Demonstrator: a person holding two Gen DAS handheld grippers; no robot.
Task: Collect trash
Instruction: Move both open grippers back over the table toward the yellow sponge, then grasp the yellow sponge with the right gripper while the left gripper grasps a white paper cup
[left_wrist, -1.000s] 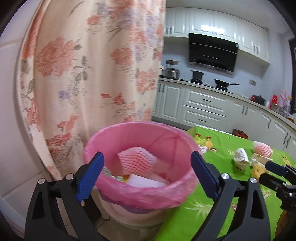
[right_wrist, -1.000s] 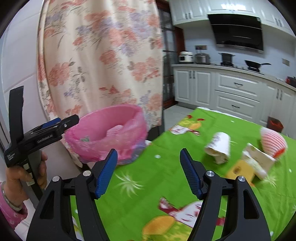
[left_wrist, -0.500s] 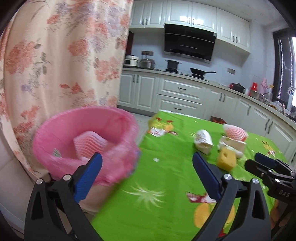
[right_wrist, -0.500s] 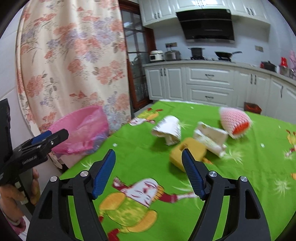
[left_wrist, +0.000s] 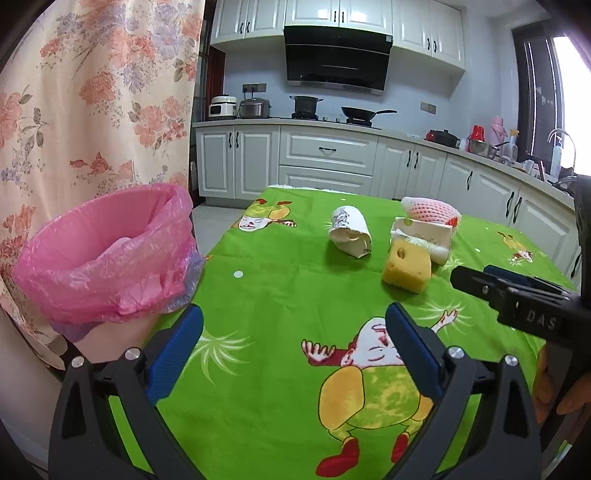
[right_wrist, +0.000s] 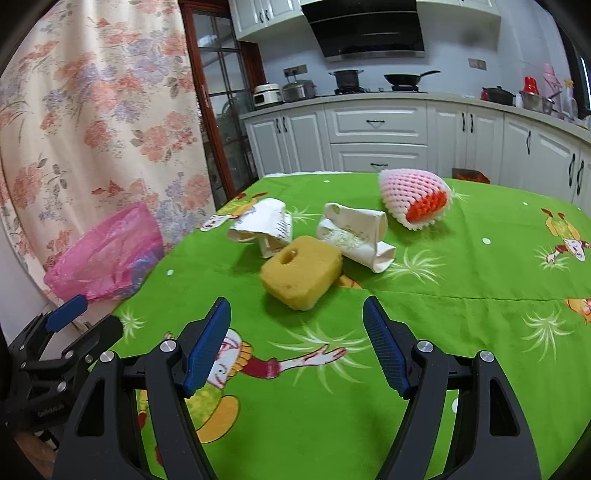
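A bin lined with a pink bag (left_wrist: 107, 258) stands off the table's left edge; it also shows in the right wrist view (right_wrist: 107, 251). On the green tablecloth (right_wrist: 461, 332) lie a yellow sponge (right_wrist: 301, 271), a crushed paper cup (right_wrist: 264, 225), a crumpled white carton (right_wrist: 354, 232) and a pink foam fruit net (right_wrist: 415, 197). My right gripper (right_wrist: 295, 343) is open and empty, just short of the sponge. My left gripper (left_wrist: 293, 350) is open and empty over the table's near part, right of the bin. The sponge (left_wrist: 406, 267), cup (left_wrist: 351, 230), carton (left_wrist: 424, 236) and net (left_wrist: 430, 214) lie ahead of it.
A floral curtain (left_wrist: 92, 103) hangs behind the bin. White kitchen cabinets (left_wrist: 325, 158) with pots and a range hood run along the back wall. The right gripper's body (left_wrist: 517, 299) sits at the right in the left wrist view.
Both grippers have swung right, away from the bin and toward the table. The right gripper has come close to the sponge. Both stay open and empty.
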